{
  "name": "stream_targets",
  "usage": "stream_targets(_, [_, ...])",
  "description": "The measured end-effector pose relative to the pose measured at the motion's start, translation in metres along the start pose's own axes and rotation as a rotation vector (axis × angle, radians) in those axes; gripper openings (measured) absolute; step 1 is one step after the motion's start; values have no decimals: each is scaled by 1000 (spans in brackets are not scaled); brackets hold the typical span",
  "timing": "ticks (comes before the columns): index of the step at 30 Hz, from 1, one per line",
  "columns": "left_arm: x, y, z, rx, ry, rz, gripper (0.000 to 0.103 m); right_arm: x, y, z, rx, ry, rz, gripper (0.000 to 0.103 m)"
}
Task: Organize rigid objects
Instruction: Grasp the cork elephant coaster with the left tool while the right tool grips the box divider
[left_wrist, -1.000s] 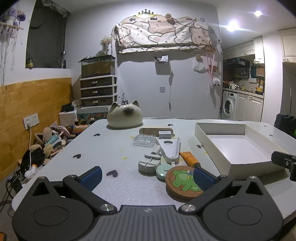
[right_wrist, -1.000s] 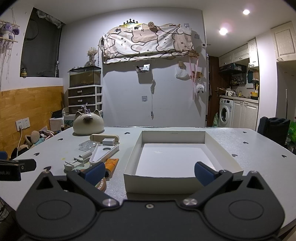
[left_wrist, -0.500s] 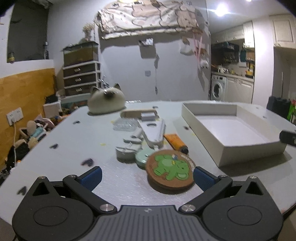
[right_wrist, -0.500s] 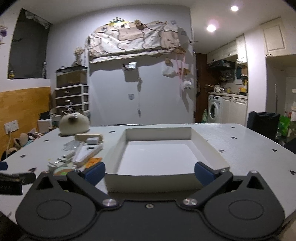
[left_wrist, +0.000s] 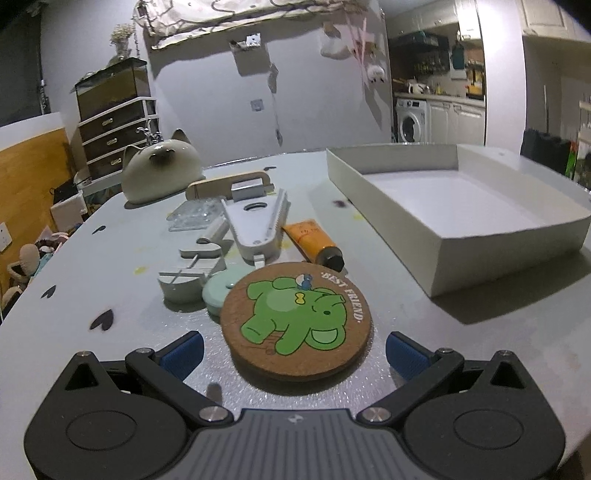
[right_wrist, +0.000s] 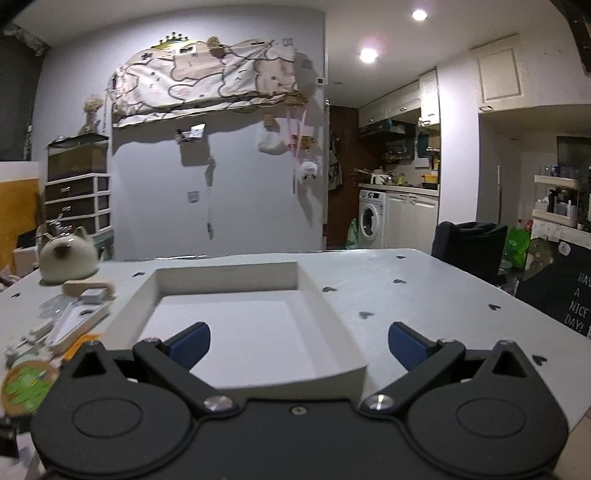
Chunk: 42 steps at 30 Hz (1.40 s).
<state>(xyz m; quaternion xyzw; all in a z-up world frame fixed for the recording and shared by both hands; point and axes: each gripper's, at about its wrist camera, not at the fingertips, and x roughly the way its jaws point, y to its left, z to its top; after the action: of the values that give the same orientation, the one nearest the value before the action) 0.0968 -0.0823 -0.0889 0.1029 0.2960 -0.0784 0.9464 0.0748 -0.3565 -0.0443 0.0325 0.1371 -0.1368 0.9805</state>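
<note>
Where claws (right_wrist: 297, 345) block, tray's (right_wrist: 236, 271) front hides.

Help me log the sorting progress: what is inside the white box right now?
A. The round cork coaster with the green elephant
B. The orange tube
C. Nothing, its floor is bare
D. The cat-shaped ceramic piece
C. Both wrist views show the white box with a bare white floor, while the cork coaster, orange tube and cat-shaped piece all sit on the table outside it.
</note>
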Motion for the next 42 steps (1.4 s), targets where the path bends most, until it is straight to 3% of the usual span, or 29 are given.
stream_targets(4, [12,1,3,3,-12,20,103,25,-23,12,29,25,-30,103])
stream_targets(10, [23,4,10,10,-22,16,103,75,-50,21,40,153,-47,100])
stream_targets(13, [24,6,10,-5,-27,6,103,102,-58,20,36,233,-14,79])
stream_targets(15, [26,9,9,-34,-18,-6,103,116,-61,16,43,281,12,71])
stream_targets(17, [28,13,10,-71,-4,-22,103,126,-58,11,29,312,34,58])
stream_targets(19, [30,17,10,-102,8,-37,103,134,-55,8,7,336,45,51])
stream_targets(23, [29,14,9,-99,2,-31,103,147,-50,5,-7,382,71,29])
stream_targets(29, [28,14,8,-103,1,-34,103,158,-51,7,-7,424,76,10])
stream_targets(37, [25,14,5,-98,-7,-44,103,172,-49,5,-32,499,103,10])
stream_targets(42, [24,13,5,-67,-17,-56,103,173,-45,4,-59,501,91,10])
